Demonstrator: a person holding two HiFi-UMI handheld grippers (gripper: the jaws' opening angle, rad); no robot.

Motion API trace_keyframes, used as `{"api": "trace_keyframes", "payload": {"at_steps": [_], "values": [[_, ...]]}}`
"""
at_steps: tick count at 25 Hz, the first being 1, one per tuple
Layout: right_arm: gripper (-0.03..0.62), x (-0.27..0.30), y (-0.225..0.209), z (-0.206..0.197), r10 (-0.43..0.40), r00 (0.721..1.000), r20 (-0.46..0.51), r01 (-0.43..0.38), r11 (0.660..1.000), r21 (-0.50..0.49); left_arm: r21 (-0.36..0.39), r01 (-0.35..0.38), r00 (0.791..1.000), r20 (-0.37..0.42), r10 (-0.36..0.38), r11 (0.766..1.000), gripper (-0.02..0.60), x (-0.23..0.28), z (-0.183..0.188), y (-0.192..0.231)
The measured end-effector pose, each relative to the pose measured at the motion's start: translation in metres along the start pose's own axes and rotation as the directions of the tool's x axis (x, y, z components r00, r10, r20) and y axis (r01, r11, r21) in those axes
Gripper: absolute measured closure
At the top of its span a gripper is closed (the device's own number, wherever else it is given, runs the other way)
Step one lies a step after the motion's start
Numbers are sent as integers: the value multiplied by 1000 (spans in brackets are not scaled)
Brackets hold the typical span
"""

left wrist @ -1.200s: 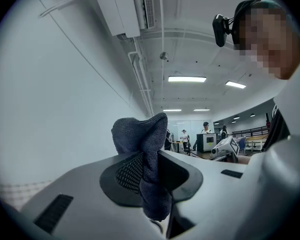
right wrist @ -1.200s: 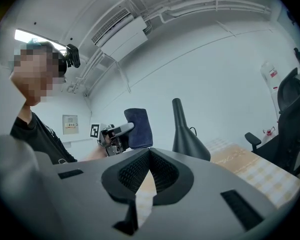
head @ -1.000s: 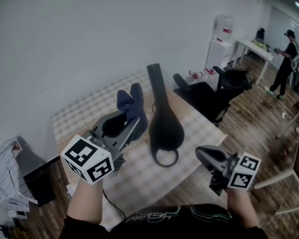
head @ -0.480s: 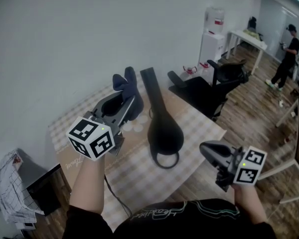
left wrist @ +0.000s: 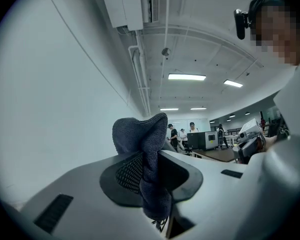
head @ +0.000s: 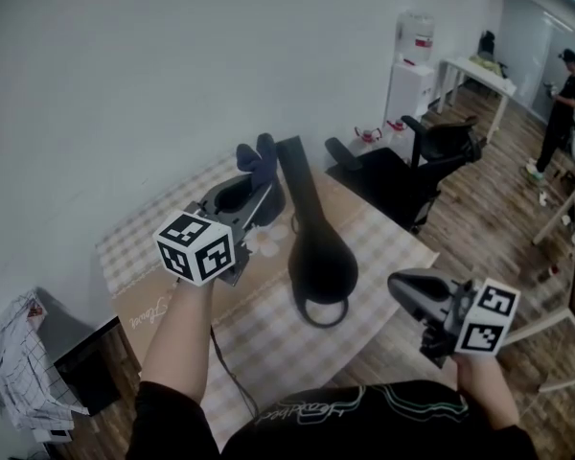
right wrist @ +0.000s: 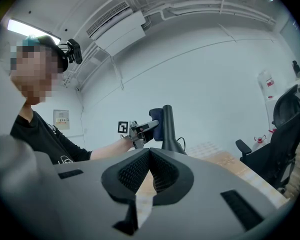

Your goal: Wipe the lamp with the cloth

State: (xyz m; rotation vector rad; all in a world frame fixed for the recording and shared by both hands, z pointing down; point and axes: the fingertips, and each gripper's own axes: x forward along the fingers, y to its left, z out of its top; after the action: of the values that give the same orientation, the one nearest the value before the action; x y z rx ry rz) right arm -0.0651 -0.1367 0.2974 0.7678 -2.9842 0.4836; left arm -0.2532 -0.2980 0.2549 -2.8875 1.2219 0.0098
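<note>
The black lamp [head: 319, 249] stands on the checked table [head: 388, 247], its thick arm [head: 295, 171] rising from a rounded base with a ring at the front. My left gripper [head: 261, 186] is shut on a dark blue cloth [head: 257, 154], which is held right beside the upper arm of the lamp, on its left. In the left gripper view the cloth [left wrist: 145, 154] bulges up from between the jaws. My right gripper [head: 403, 286] hovers shut and empty at the table's front right. Its own view shows the lamp [right wrist: 168, 126] and the cloth [right wrist: 157, 121] ahead.
A black office chair [head: 407, 175] stands just behind the table's right end. A water dispenser [head: 412, 65], a white desk [head: 479, 75] and a person [head: 561, 113] are farther back right. Crumpled paper [head: 19, 353] lies on the floor at the left.
My left gripper has moved right with the cloth, bringing it up against the lamp's arm. The right gripper has hardly moved.
</note>
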Motion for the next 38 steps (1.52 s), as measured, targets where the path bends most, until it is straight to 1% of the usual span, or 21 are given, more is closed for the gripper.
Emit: {"api": "trace_keyframes", "payload": {"at_steps": [4, 8, 13, 21, 28, 33, 38], "values": [[583, 5, -2, -1, 4, 1000, -3, -4, 1000, 3, -14, 26, 999, -19, -26, 1000, 509, 6, -13, 1], [583, 7, -3, -4, 10, 1000, -8, -10, 1000, 7, -17, 59, 998, -14, -59, 998, 509, 13, -16, -3], [583, 2, -12, -6, -2, 1000, 3, 2, 1000, 16, -23, 87, 996, -6, -87, 996, 509, 18, -20, -7], [583, -1, -13, -11, -3, 1000, -1, 3, 999, 38, 3, 133, 991, -19, -133, 991, 509, 14, -29, -20], [583, -5, -12, -19, 0, 1000, -7, 0, 999, 51, 38, 178, 983, -50, -176, 983, 509, 7, -45, -37], [583, -9, -10, -21, -2, 1000, -9, 3, 998, 58, 31, 206, 977, -68, -203, 978, 509, 3, -56, -45], [583, -9, -8, -27, 4, 1000, -21, -3, 997, 71, 43, 226, 969, -113, -220, 973, 509, 0, -70, -53]]}}
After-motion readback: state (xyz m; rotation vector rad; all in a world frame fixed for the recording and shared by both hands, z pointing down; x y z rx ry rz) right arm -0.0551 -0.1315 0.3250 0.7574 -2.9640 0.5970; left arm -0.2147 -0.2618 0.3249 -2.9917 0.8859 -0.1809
